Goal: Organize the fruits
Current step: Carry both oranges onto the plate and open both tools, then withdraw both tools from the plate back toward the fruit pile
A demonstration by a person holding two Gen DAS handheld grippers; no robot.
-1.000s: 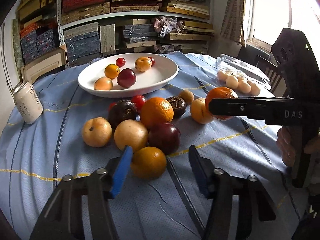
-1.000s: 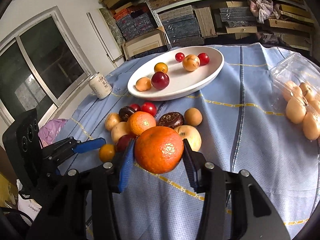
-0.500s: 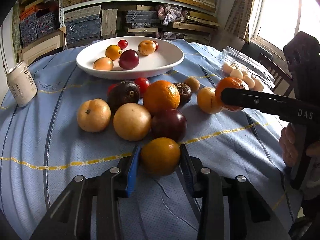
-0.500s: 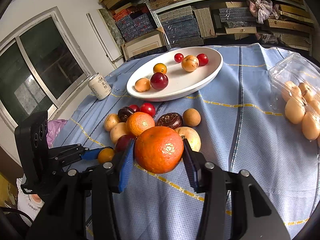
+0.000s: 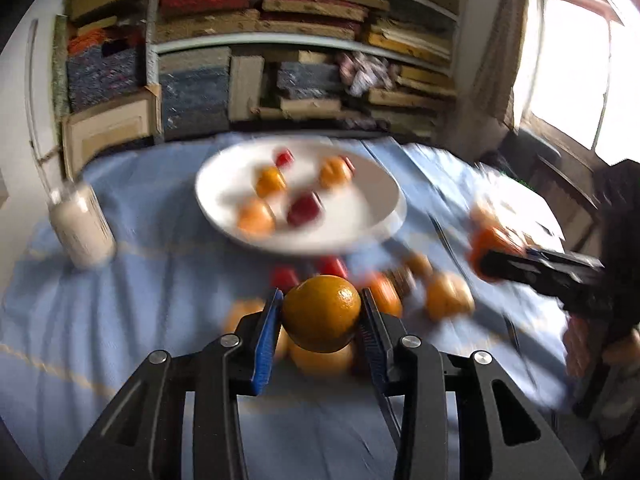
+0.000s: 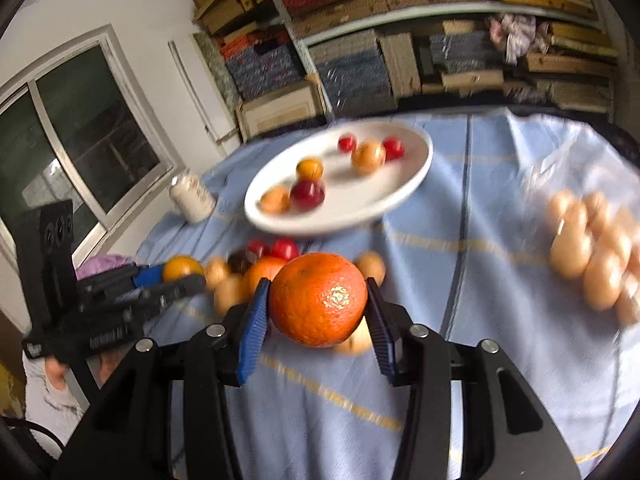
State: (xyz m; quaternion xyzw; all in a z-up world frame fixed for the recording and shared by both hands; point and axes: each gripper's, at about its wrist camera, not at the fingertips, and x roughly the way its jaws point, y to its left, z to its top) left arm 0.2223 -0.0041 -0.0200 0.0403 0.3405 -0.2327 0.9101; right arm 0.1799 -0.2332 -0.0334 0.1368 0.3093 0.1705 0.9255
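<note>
My left gripper (image 5: 321,314) is shut on a small yellow-orange citrus fruit (image 5: 321,312) and holds it above the loose fruit pile (image 5: 448,300) on the blue tablecloth. My right gripper (image 6: 318,300) is shut on a large orange (image 6: 318,300), also raised over the cloth. The white oval plate (image 5: 376,216) with several small fruits stands beyond the pile; it also shows in the right wrist view (image 6: 416,172). Each gripper shows in the other's view: the right one with its orange (image 5: 492,246), the left one with its citrus (image 6: 182,268). Both views are motion-blurred.
A white can (image 5: 82,226) stands at the left of the table, also in the right wrist view (image 6: 192,198). A clear pack of eggs (image 6: 592,248) lies at the right. Shelves of stacked boxes (image 5: 280,60) fill the back wall.
My left gripper closed on the small citrus and lifted it off the cloth. Both grippers have moved up and forward toward the plate. The right one still holds the orange.
</note>
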